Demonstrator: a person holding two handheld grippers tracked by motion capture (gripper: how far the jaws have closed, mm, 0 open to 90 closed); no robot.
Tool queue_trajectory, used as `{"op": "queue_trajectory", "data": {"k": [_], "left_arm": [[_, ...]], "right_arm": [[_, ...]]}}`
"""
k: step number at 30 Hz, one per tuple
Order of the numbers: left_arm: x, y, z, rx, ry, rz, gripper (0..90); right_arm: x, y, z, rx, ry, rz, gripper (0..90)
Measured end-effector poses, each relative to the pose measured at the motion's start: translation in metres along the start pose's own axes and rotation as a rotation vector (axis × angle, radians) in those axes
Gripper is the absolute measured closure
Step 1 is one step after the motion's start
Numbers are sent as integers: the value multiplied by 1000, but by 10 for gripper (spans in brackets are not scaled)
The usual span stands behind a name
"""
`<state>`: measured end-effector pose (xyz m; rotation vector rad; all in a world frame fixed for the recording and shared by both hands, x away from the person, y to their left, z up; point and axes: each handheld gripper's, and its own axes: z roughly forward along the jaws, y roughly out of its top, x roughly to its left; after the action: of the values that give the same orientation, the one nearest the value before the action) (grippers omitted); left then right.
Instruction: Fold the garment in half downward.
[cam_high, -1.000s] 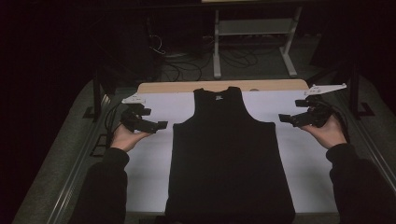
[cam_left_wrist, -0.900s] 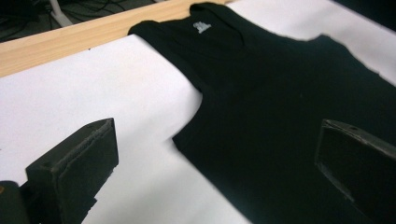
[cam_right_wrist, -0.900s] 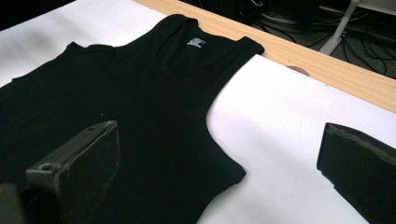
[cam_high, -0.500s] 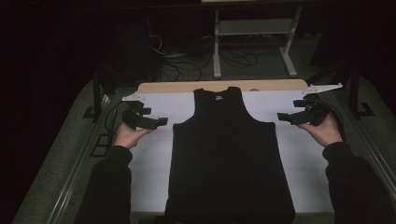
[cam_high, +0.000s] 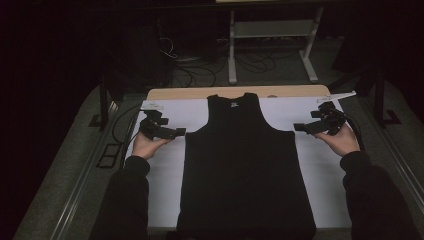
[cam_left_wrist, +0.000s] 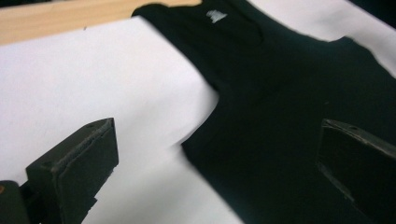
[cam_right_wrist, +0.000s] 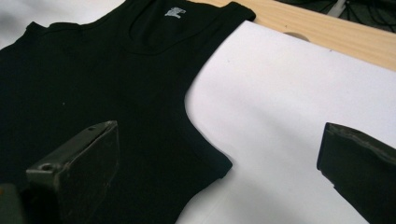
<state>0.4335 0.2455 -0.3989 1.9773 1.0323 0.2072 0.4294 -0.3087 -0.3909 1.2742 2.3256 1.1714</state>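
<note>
The black sleeveless cotton vest lies flat on the white sheet, neck away; left gripper and right gripper — both wide open, empty — flank its underarm corners, probably equally near.

A dim lab: white-covered table, floor cables, metal stand.

- Your white sheet covers the table, leaving a wooden strip bare along the far edge.
- Beyond that edge you have a metal stand (with cables on the floor).
</note>
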Motion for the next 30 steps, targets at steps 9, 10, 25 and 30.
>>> {"op": "queue_trajectory", "data": {"k": [9, 10, 25, 30], "left_arm": [[4, -4, 10, 9, -5, -11, 0], [5, -5, 14, 8, -11, -16, 0], [5, -13, 40, 33, -50, -55, 0], [3, -14, 44, 51, -40, -35, 0]], "right_arm": [[-4, -3, 12, 24, -3, 16, 0], [-5, -4, 15, 30, -4, 15, 0], [-14, -11, 24, 54, 3, 79, 0], [-15, -17, 29, 71, 0, 80, 0]]}}
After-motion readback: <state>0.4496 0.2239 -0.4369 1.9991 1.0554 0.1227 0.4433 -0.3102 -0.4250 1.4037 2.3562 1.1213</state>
